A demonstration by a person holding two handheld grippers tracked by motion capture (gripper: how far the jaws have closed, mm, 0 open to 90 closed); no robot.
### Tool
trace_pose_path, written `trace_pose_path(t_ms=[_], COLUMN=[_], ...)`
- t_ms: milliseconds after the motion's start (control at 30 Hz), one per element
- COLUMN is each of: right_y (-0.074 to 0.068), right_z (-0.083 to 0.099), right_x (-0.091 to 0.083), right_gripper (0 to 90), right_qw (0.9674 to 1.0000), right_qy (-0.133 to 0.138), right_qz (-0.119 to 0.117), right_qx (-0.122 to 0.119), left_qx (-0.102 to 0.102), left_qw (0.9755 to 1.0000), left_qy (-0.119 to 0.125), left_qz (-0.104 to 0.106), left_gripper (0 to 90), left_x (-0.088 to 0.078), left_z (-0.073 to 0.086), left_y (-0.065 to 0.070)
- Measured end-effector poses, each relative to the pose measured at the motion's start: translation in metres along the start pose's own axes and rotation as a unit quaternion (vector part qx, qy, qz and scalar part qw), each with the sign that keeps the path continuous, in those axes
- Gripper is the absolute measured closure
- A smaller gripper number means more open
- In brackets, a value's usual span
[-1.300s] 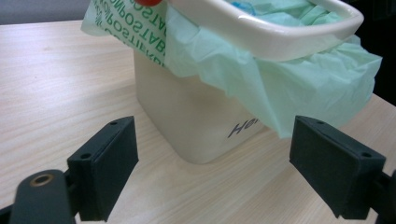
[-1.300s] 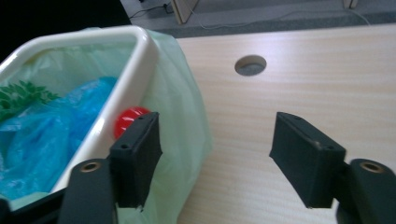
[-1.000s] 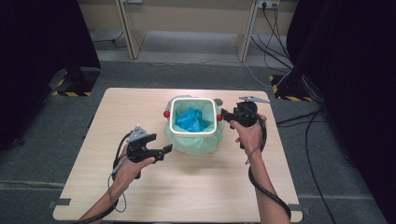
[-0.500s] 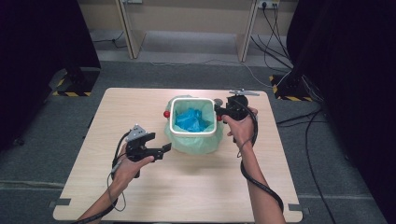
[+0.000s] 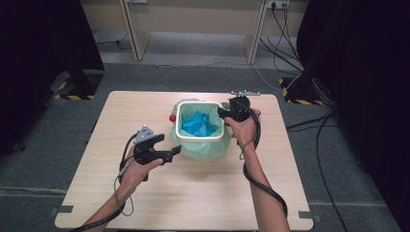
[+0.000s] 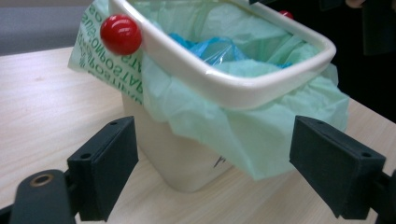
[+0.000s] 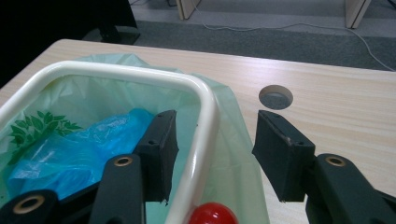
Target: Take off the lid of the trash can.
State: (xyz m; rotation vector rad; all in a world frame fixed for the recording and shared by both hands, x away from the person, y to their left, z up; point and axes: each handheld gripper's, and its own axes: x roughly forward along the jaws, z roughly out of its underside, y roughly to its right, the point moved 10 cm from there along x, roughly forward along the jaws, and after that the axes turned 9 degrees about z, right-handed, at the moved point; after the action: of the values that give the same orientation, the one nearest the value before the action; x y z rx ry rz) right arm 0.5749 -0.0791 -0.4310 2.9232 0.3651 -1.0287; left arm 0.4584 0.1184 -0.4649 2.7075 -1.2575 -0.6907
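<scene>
Right gripper view — right hand-held gripper (image 7: 210,154) closing astride the bin rim (image 7: 205,116)

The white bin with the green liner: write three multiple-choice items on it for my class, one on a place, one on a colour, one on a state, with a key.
1. Where does the bin stand?
A. on the table
B. on the floor
C. on a chair

2. What colour are the round knobs on the bin's rim?
A. yellow
B. red
C. black

3. How does the right gripper stand at the bin's rim?
A. shut and away from the bin
B. lying flat on the table
C. one jaw inside the rim, one outside

Key:
1 A, it rests on the wooden table.
2 B, the knob is red.
3 C, the rim runs up between its jaws, which have just been closing.
</scene>
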Motion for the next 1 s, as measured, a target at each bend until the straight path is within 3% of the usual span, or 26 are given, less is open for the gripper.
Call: trace_pose_path(t_ms=[300, 500, 567, 633, 833, 1000], right_y=[-0.002, -0.004, -0.006, -0.009, -0.014, -0.015], right_z=[0.003, 0.004, 0.004, 0.002, -0.001, -0.002], right_x=[0.013, 0.018, 0.018, 0.018, 0.018, 0.018], right_gripper=[54.0, 61.7, 65.6, 70.8, 75.3, 76.1], right_qw=[0.9992, 0.9994, 0.9992, 0.9987, 0.9958, 0.9955], right_qy=[-0.026, -0.03, -0.029, -0.03, -0.028, -0.027], right_qz=[0.021, 0.015, 0.017, 0.028, 0.061, 0.066], right_qx=[-0.021, -0.012, -0.019, -0.032, -0.063, -0.062], left_qx=[0.006, 0.012, 0.013, 0.013, 0.018, 0.022], left_qw=[1.0, 0.9998, 0.9998, 0.9998, 0.9996, 0.9994], left_qy=[-0.003, -0.009, -0.011, -0.01, -0.008, -0.011], left_qz=[-0.006, -0.014, -0.013, -0.014, -0.021, -0.023], left_gripper=[14.7, 14.7, 14.7, 14.7, 14.6, 14.8], left_x=[0.013, 0.02, 0.022, 0.024, 0.027, 0.028], left_z=[-0.007, -0.005, -0.005, -0.005, -0.008, -0.006], left_y=[0.0, -0.002, 0.0, 0.0, 0.0, -0.001])
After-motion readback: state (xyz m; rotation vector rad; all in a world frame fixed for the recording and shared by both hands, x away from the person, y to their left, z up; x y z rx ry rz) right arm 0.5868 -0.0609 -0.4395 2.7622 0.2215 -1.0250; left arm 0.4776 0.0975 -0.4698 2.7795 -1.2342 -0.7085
